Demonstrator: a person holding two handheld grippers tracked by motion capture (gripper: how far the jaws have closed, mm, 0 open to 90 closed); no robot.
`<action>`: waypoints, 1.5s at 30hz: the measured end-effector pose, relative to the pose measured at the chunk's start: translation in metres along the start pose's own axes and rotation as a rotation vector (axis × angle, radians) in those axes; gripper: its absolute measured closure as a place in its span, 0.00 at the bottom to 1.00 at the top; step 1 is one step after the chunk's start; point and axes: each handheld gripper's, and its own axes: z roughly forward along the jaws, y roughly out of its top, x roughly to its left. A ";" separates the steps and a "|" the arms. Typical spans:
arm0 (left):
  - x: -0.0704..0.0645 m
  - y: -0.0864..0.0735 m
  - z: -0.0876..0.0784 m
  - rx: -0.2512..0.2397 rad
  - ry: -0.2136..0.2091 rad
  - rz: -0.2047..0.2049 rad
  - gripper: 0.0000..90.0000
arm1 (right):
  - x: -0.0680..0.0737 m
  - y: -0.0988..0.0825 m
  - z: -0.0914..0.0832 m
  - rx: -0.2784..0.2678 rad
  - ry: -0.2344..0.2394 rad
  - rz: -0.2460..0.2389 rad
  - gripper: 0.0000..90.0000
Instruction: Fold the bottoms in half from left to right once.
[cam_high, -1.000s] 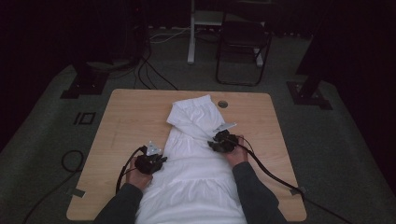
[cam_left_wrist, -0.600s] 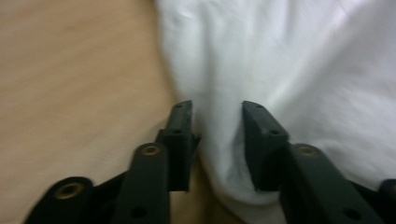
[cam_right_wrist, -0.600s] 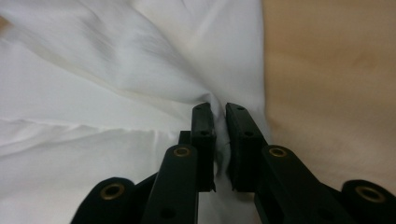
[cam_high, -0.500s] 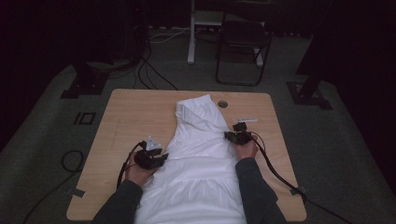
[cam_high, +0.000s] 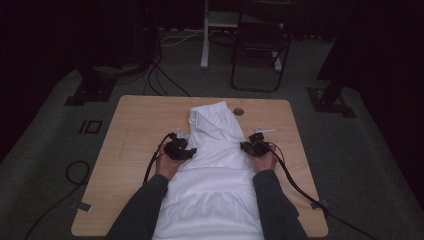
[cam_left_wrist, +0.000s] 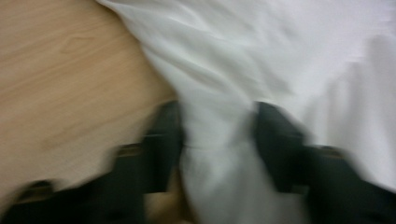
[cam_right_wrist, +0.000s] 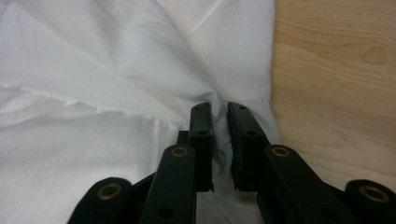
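A: What takes up the most room here?

B: The light wooden rectangular surface (cam_high: 135, 130), and along its middle a white fabric hooded garment (cam_high: 215, 175), laid flat with the hood toward the far edge and its lower part running off the near edge between the person's grey sleeves.

A: And beyond the surface?

B: A dark folding chair (cam_high: 260, 42) on the grey carpet, well apart from it.

A: Where are the grippers?

B: The left gripper (cam_high: 181, 150) sits at the garment's left edge, just below the hood. The right gripper (cam_high: 255, 146) is at the right edge, at about the same level.

A: What are the jaws doing?

B: In the right gripper view the jaws are clenched on a gathered pinch of the white cloth beside its edge, with bare wood just next to it. In the left gripper view, which is blurred, the jaws stand apart with a fold of the cloth between them. They have just been opening, then eased slightly closer; the pads don't look pressed on the fabric.

A: Anything smaller?

B: A small round grommet (cam_high: 238, 111) set in the surface, just beside the hood.
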 end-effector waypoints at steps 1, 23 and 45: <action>-0.002 -0.002 -0.003 0.002 0.002 0.019 0.78 | 0.000 -0.001 -0.001 -0.001 0.003 -0.007 0.90; -0.051 -0.053 -0.052 0.029 -0.021 0.142 0.83 | 0.059 -0.033 -0.072 -0.049 0.078 -0.207 0.48; -0.052 -0.049 -0.051 0.062 -0.048 0.142 0.74 | 0.005 0.034 -0.027 -0.079 0.011 -0.048 0.96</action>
